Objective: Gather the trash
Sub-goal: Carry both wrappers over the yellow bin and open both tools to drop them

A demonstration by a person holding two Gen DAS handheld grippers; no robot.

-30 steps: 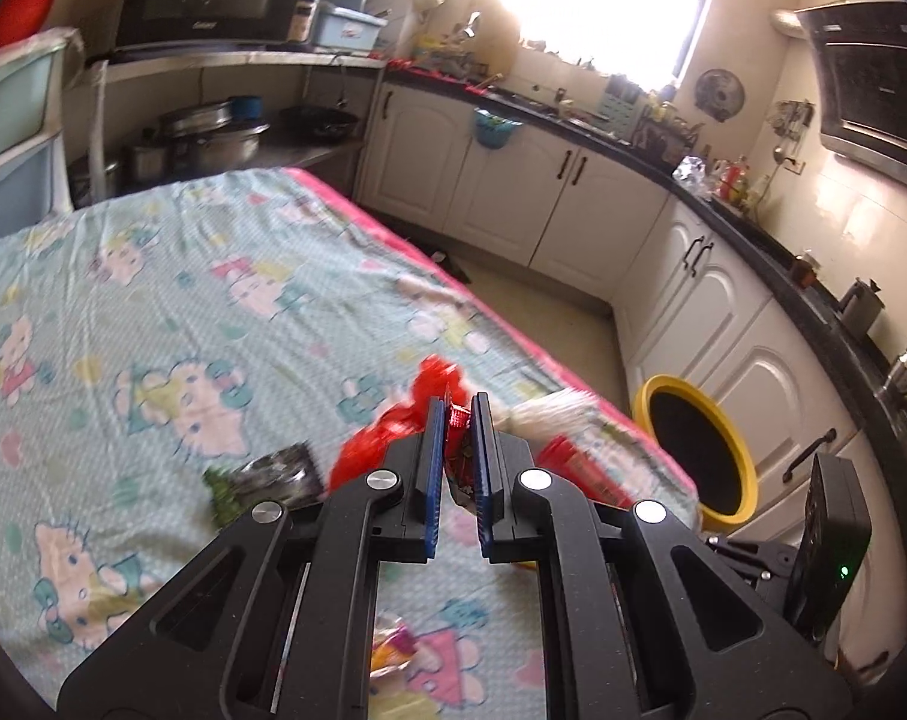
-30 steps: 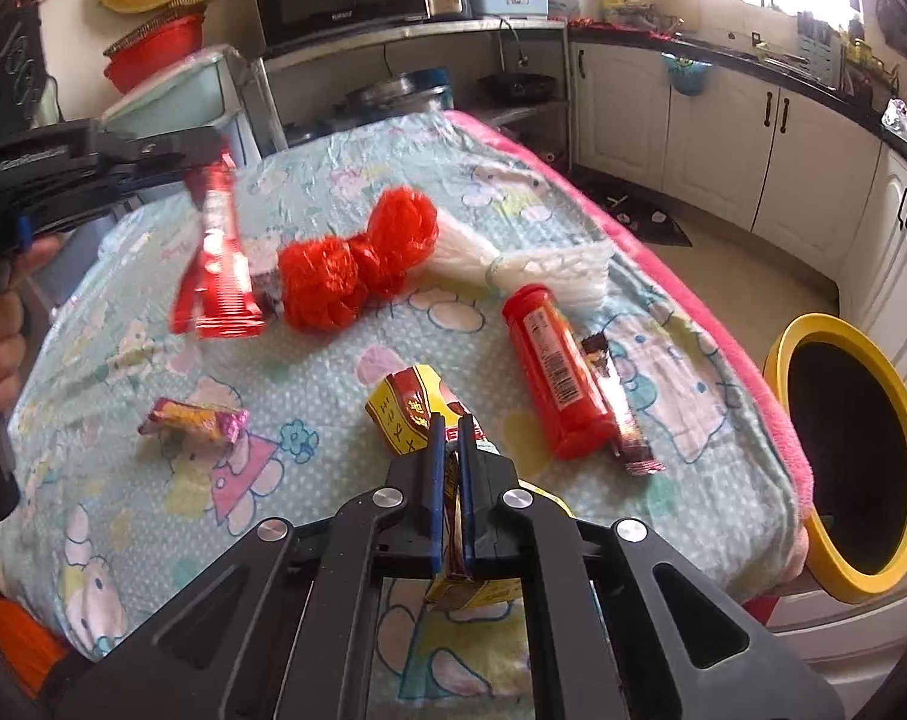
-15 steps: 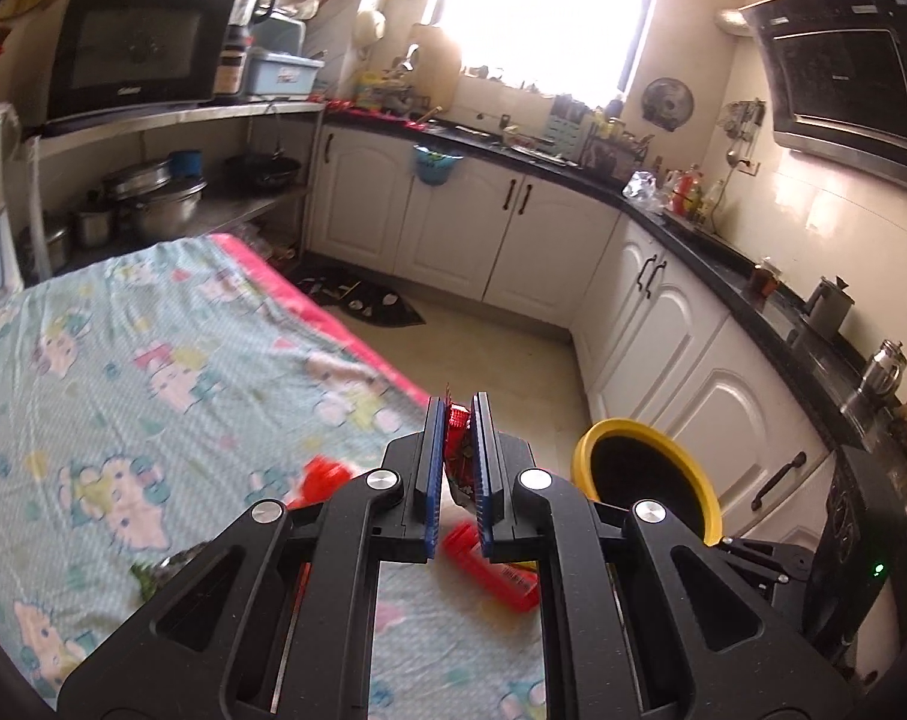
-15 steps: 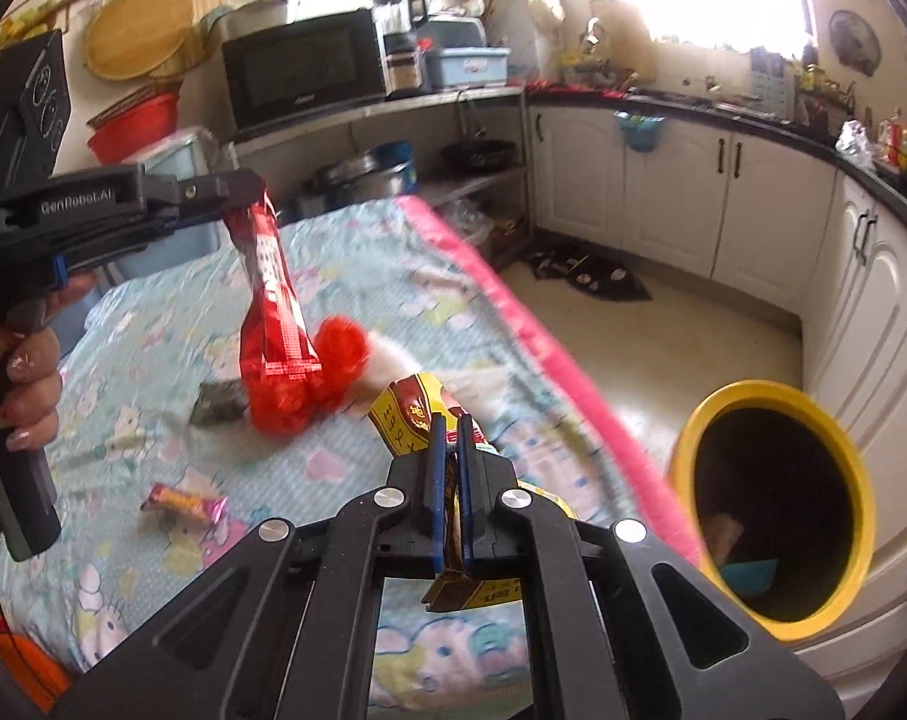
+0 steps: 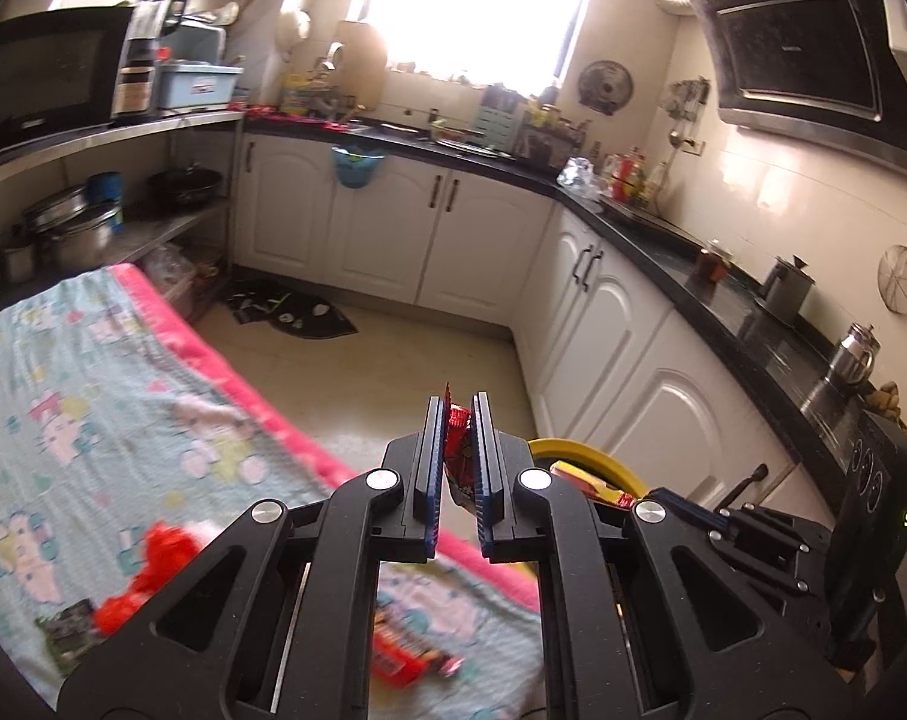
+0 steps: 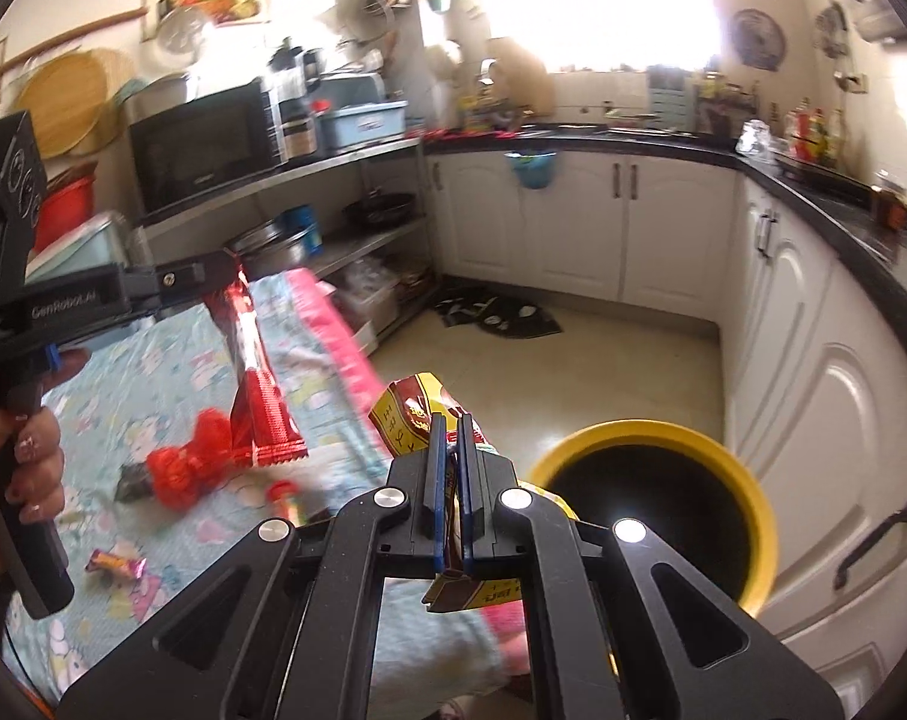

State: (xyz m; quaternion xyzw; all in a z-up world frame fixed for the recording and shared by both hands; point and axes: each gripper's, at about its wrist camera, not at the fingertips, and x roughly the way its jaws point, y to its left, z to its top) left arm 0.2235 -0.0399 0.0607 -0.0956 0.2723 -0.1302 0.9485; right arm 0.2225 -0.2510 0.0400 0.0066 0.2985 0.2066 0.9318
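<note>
Two tools are clamped: your left tool (image 6: 228, 276) pinches a long red foil wrapper (image 6: 255, 384), still above the cartoon-print covered desk (image 6: 153, 372), your right tool (image 6: 449, 480) a yellow-and-brown snack packet (image 6: 408, 420) short of the yellow-rimmed round bin (image 6: 651, 504), so early release misses.

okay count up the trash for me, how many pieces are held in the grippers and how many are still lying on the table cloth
Held in grippers: 2, a red wrapper and a yellow packet
Lying on the cloth: 5, a red mesh bundle, a dark wrapper, a small candy wrapper, a red tube, a red-orange packet
Total: 7
</note>
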